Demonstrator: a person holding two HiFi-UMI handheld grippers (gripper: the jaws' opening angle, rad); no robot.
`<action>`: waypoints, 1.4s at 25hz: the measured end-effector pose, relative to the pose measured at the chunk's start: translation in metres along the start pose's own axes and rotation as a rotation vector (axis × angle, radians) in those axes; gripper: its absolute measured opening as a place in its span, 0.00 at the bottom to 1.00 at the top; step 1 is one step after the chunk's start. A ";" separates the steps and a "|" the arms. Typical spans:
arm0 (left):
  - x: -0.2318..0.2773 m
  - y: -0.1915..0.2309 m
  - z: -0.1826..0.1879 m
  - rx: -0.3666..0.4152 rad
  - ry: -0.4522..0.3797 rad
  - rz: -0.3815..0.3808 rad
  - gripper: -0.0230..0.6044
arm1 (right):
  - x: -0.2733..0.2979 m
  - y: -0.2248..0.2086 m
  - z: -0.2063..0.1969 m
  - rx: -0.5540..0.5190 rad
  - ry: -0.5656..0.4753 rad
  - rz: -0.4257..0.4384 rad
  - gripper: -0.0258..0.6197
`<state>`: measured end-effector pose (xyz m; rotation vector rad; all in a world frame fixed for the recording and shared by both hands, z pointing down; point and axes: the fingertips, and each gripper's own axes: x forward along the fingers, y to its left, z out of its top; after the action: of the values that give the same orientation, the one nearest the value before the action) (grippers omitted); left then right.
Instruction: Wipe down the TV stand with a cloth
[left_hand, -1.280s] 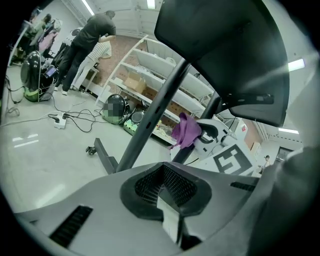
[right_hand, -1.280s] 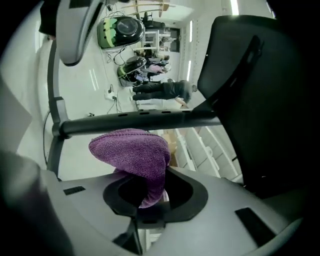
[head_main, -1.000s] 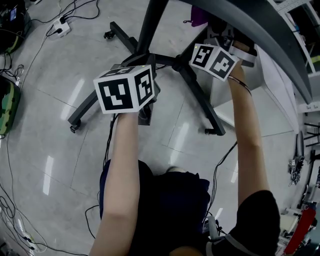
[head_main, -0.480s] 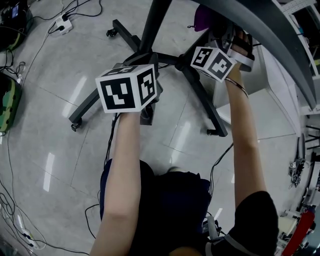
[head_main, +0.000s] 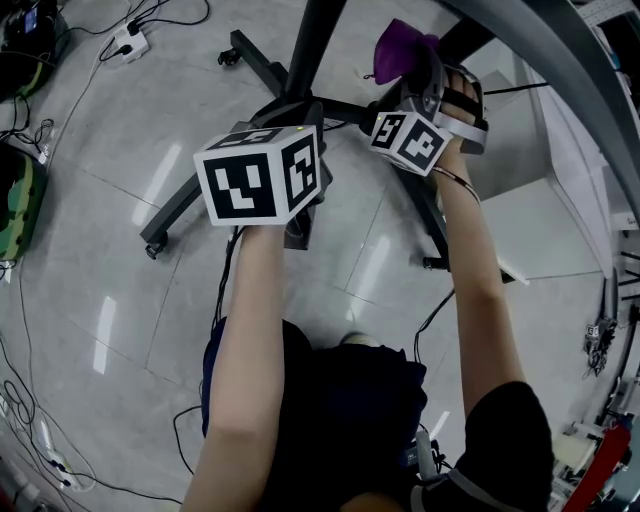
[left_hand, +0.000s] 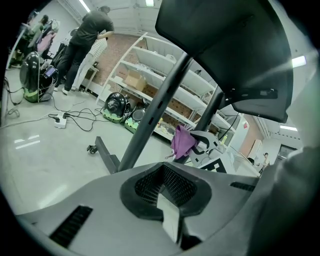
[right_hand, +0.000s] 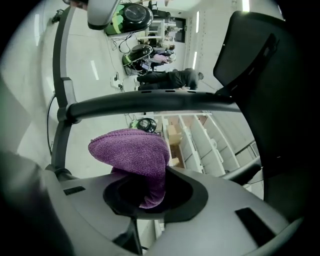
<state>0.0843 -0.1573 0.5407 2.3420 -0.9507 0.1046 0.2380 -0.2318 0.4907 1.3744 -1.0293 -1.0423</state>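
Note:
The TV stand has a black pole rising from splayed legs on casters, with the dark screen overhead at the right. My right gripper is shut on a purple cloth beside the pole, above the stand's right leg. In the right gripper view the cloth bulges out of the jaws just under a black stand bar. My left gripper is shut on nothing and hovers over the stand's base; its marker cube hides the jaws from above.
A power strip and loose cables lie on the grey floor at the far left, near a green bag. White shelving lines the far wall, where a person stands. A white platform sits at the right.
My right gripper has swung left, out from under the screen's edge, so the purple cloth now shows in full. The left gripper has hardly moved.

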 end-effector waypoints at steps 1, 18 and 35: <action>0.000 0.001 0.000 0.001 0.000 0.003 0.05 | 0.000 0.007 0.000 0.000 0.000 0.010 0.19; 0.001 0.005 -0.001 0.045 0.012 0.027 0.05 | 0.000 0.107 -0.007 -0.027 0.012 0.154 0.19; 0.003 0.010 -0.007 0.085 0.038 0.058 0.05 | -0.015 0.190 -0.017 0.043 0.069 0.329 0.19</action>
<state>0.0805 -0.1609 0.5522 2.3813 -1.0141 0.2160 0.2452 -0.2229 0.6815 1.2150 -1.1844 -0.7283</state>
